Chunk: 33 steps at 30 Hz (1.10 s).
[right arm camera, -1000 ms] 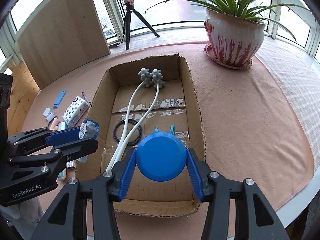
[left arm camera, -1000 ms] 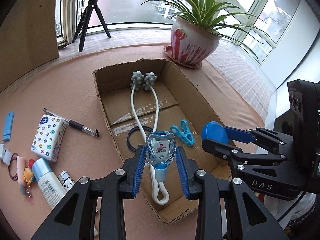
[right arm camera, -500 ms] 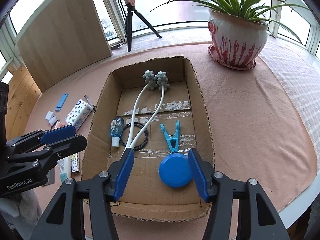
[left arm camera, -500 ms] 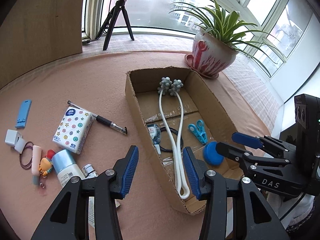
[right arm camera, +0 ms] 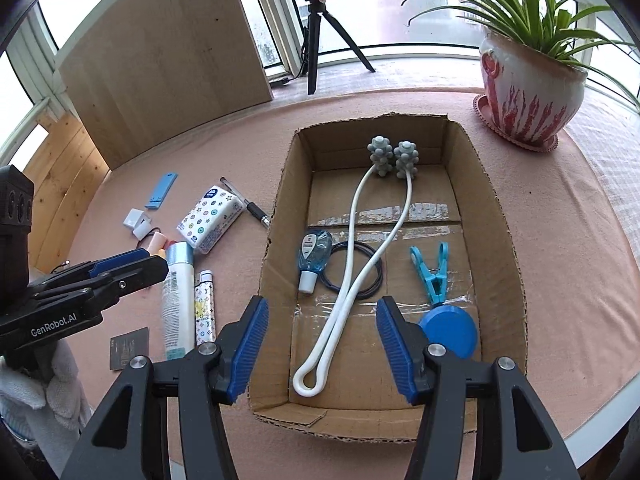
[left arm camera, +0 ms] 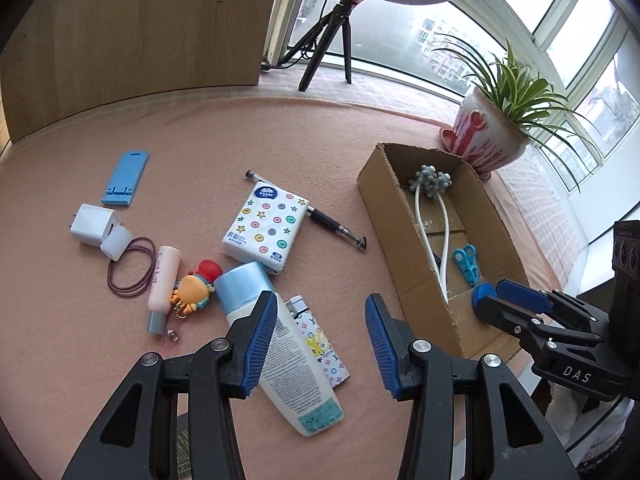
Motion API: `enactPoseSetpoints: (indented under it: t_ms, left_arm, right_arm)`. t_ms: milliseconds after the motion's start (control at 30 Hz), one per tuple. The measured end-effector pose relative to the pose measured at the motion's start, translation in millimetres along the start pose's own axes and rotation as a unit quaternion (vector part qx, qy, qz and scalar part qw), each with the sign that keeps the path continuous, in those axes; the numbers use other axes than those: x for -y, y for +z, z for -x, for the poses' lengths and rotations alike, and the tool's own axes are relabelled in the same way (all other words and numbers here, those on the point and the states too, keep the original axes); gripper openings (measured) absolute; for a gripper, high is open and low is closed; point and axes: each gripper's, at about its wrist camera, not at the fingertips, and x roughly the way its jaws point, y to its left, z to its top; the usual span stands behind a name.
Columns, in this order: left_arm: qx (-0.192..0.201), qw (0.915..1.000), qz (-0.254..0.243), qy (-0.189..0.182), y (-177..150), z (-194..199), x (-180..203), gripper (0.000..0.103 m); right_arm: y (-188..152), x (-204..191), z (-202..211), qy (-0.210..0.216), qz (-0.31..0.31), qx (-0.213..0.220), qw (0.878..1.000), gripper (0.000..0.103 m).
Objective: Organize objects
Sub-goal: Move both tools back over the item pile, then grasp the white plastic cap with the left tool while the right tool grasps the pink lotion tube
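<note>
An open cardboard box (right arm camera: 496,216) holds a white massager (right arm camera: 356,276), a small blue bottle (right arm camera: 314,250), a black ring (right arm camera: 372,268), a teal clip (right arm camera: 434,276) and a blue round disc (right arm camera: 452,334). My right gripper (right arm camera: 322,346) is open and empty above the box's near end. My left gripper (left arm camera: 320,340) is open and empty above the table left of the box (left arm camera: 384,216), over a white lotion bottle (left arm camera: 280,344) and a patterned lighter (left arm camera: 320,344). A tissue pack (left arm camera: 266,224), pen (left arm camera: 336,228), keychain figure (left arm camera: 196,288) and pink tube (left arm camera: 162,280) lie near.
A blue phone stand (left arm camera: 126,176), white charger (left arm camera: 92,224) and hair ties (left arm camera: 132,268) lie at the left. A potted plant (right arm camera: 532,92) stands behind the box. A tripod (right arm camera: 316,40) and wooden board (right arm camera: 160,60) stand at the back. A dark card (right arm camera: 128,348) lies near the table edge.
Both grippers opened: the left dropped the small blue bottle into the box and the right dropped the blue disc there. The left gripper then swung left over the loose items.
</note>
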Motion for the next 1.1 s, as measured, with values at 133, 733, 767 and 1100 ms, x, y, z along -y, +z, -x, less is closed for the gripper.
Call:
enactPoseSetpoints:
  t_ms: [133,733,767,1100]
  left_arm:
    - [0.002,0.9997,0.02,0.014,-2,7,-31,0.049]
    - [-0.011,0.9935,0.077,0.084,14,-4,-163,0.033]
    - [-0.013,0.9934,0.08,0.081,17,-6,-168,0.033]
    - [-0.037,0.9931,0.094,0.06,37,-41,-180,0.033]
  right_arm:
    - [1,-21,-5,0.005,0.011,-0.003,1.0,0.052]
    - [18,-118,-44,0.064,0.067,-0.03,0.995,0.052]
    - [19,-121,-47,0.064,0.068,-0.031,0.995,0.052]
    - [29,-142,-72,0.075,0.061,-0.053,0.994,0.051]
